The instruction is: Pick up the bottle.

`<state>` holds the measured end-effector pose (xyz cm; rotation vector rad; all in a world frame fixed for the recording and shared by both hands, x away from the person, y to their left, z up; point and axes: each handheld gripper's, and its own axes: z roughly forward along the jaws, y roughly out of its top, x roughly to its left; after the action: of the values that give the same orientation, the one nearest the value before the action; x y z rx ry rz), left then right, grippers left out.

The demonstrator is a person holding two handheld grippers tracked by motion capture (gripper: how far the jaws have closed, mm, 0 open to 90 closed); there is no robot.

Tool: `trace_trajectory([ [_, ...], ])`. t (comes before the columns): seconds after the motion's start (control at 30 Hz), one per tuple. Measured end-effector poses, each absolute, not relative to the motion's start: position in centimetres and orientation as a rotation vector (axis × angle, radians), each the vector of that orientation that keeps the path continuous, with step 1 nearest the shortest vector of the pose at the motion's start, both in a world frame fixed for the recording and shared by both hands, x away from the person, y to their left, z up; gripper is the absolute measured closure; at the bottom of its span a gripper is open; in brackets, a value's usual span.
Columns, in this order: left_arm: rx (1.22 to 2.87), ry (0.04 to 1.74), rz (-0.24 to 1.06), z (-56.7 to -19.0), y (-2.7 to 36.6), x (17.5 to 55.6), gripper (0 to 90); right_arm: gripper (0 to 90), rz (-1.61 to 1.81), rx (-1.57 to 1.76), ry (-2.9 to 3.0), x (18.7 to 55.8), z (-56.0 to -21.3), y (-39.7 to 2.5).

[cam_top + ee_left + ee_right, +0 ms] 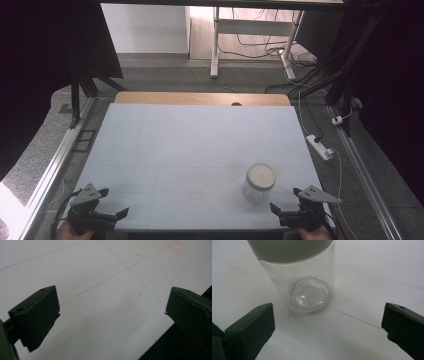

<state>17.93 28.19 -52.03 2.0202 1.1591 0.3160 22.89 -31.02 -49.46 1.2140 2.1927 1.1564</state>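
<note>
A clear glass jar [259,183] with a white lid [261,175] stands upright on the pale table [190,145], toward its near right part. The right gripper [285,201] sits just beside the jar at the near edge, its fingers [249,325] spread wide and empty, the jar ahead of them and seemingly untouched. The left gripper [113,204] rests at the near left corner, well apart, its fingers [37,312] likewise wide open over bare table.

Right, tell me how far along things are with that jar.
Nothing looks done yet. The jar stands upright on the table, white lid on, untouched. The right gripper faces it, open. The left gripper is open over bare table. Any grasping is left.
</note>
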Motion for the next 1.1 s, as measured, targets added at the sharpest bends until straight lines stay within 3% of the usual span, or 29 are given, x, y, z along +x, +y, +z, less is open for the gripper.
trace_trajectory([
  [1.1,2.022,1.159,0.293,-52.1,28.3,18.1,0.0,0.0,1.177,1.073,2.289,24.1,-49.1,-28.7],
])
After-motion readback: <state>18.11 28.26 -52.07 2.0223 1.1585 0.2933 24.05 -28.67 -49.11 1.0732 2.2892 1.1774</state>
